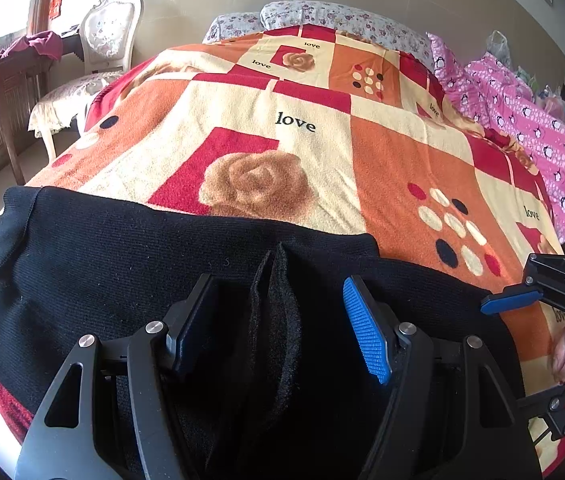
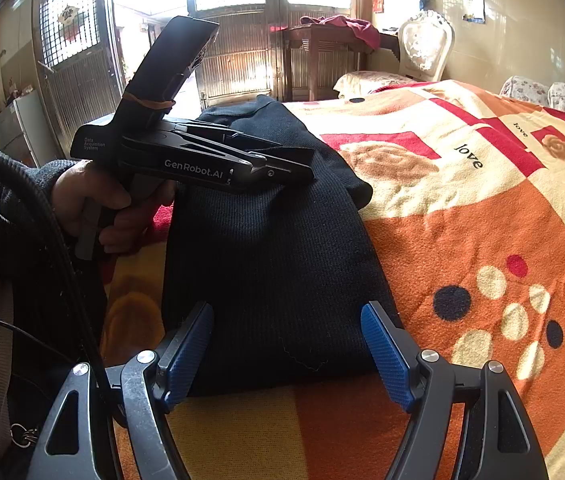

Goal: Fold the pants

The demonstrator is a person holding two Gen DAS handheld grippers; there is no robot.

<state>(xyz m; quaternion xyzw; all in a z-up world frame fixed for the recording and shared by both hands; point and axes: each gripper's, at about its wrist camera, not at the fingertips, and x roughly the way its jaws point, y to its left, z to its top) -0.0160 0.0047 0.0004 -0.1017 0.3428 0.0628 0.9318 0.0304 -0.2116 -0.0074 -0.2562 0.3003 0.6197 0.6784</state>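
I have the black ribbed knit pants [image 2: 278,264] lying folded on the orange-and-red patterned blanket [image 2: 482,232]. My left claw [image 1: 278,320] is spread wide over a raised fold between its fingers; my right claw [image 2: 286,352] gapes wide over the near edge, probably ready for another fold.

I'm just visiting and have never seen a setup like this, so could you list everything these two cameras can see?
pants: one, black, lying along the near edge of the bed
blanket: one, orange, red and cream with "love" print, covering the bed
pillows: two, floral, at the head of the bed
quilt: one, pink with penguins, along the bed's far side
chair: one, white, beside the bed
wooden table: one, brown, maroon cloth on top
left gripper: fingers open, over the pants
right gripper: fingers open, at the pants' end
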